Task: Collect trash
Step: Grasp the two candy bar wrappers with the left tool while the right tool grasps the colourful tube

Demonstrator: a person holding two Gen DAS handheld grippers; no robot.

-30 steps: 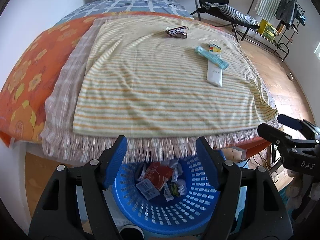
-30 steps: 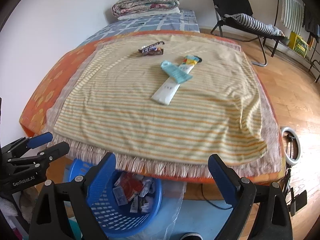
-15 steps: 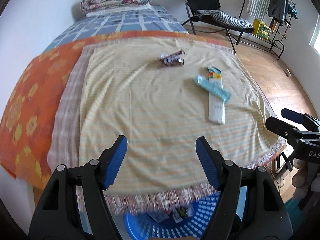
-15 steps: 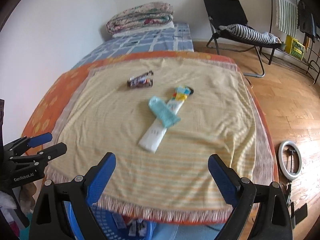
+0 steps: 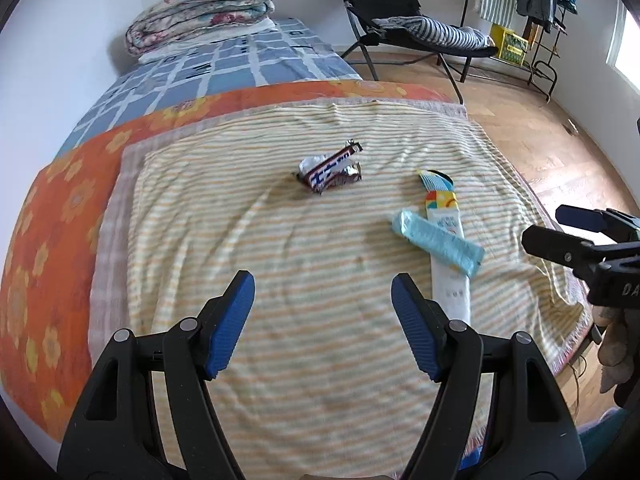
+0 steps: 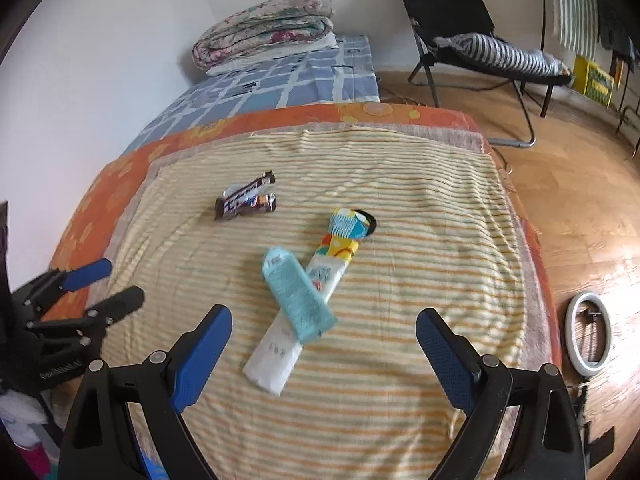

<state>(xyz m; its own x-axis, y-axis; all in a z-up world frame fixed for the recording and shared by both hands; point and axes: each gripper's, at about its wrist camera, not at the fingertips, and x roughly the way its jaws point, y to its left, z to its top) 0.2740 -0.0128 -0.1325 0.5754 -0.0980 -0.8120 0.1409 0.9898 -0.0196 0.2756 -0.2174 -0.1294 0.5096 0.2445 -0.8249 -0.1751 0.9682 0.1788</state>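
Three pieces of trash lie on the striped yellow blanket (image 5: pixel 280 240) on the bed: a brown candy wrapper (image 5: pixel 330 170) (image 6: pixel 246 202), a light blue wrapper (image 5: pixel 438 242) (image 6: pixel 298 294) and a long white packet with a colourful end (image 5: pixel 446 240) (image 6: pixel 304 312) under it. My left gripper (image 5: pixel 323 298) is open and empty above the blanket, short of the candy wrapper. My right gripper (image 6: pixel 323 338) is open and empty, just short of the blue wrapper. Each gripper also shows at the edge of the other's view.
A folded quilt (image 5: pixel 200 12) lies at the head of the bed on a blue checked sheet. A black folding chair (image 6: pixel 472 28) and a clothes rack (image 5: pixel 536 8) stand on the wooden floor to the right. A ring light (image 6: pixel 592 334) lies by the bed.
Both grippers have risen from the blue basket below the bed edge and moved forward over the blanket. The basket has dropped out of view. The trash now looks nearer.
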